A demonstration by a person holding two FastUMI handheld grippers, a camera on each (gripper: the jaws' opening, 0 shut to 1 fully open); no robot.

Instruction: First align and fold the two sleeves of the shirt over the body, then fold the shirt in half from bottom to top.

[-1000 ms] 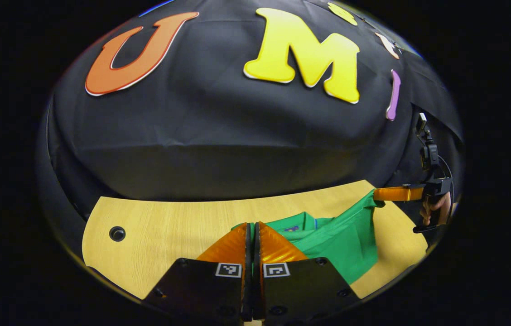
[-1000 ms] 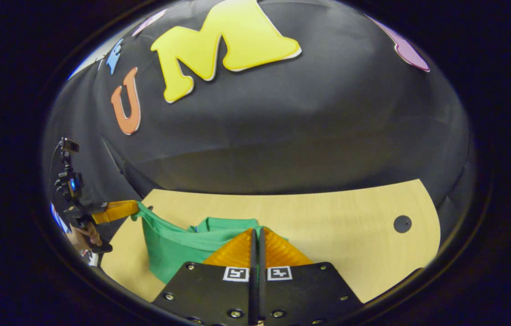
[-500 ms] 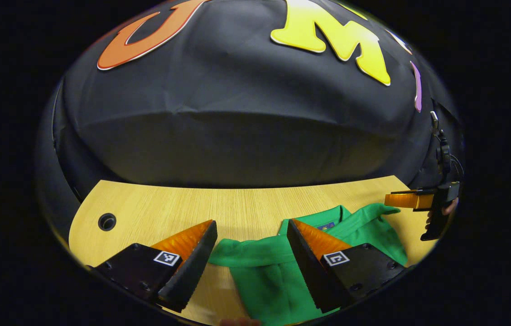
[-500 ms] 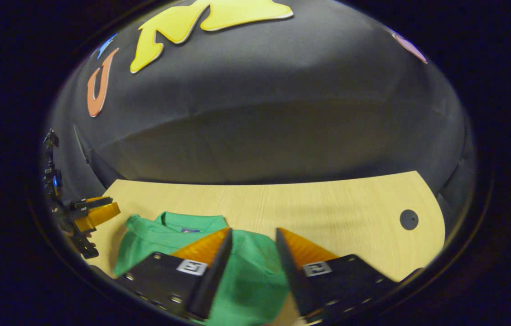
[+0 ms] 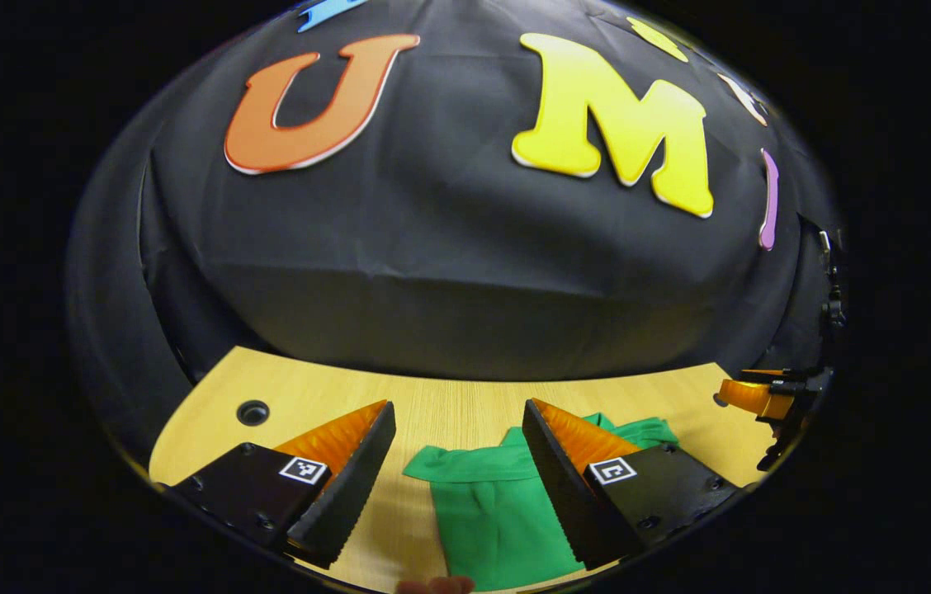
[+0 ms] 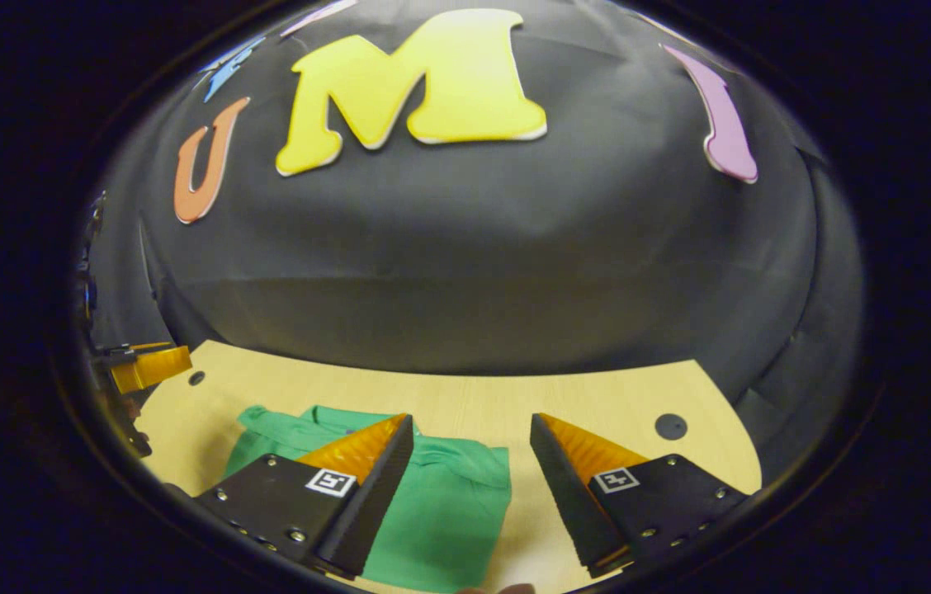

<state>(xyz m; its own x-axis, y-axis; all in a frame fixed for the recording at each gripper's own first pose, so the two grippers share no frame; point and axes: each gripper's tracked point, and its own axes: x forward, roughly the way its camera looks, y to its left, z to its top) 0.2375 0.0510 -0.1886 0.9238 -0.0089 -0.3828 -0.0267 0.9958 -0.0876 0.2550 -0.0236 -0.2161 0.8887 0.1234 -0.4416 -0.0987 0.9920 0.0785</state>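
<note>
A green shirt (image 5: 486, 516) lies folded on the light wooden table (image 5: 449, 404), its collar end toward the booth wall. In the left gripper view my left gripper (image 5: 457, 412) is open above the shirt's left side, with nothing between its fingers. Far right in that view, the right gripper (image 5: 750, 398) hangs above the table's right edge. In the right gripper view the same green shirt (image 6: 432, 511) lies low and left of centre. My right gripper (image 6: 472, 425) stands open over the shirt's right edge, holding nothing. The left gripper (image 6: 153, 367) shows at the far left there.
The black cloth wall (image 5: 465, 280) rises right behind the table. A round cable hole (image 5: 252, 412) sits at the table's left end and another cable hole (image 6: 670, 426) at its right end. A fingertip (image 5: 435, 586) peeks in at the bottom edge.
Both grippers, shut on the shirt's hem a second ago, have let go and now stand open. Both have since pulled back from the shirt, which lies flatter on the table.
</note>
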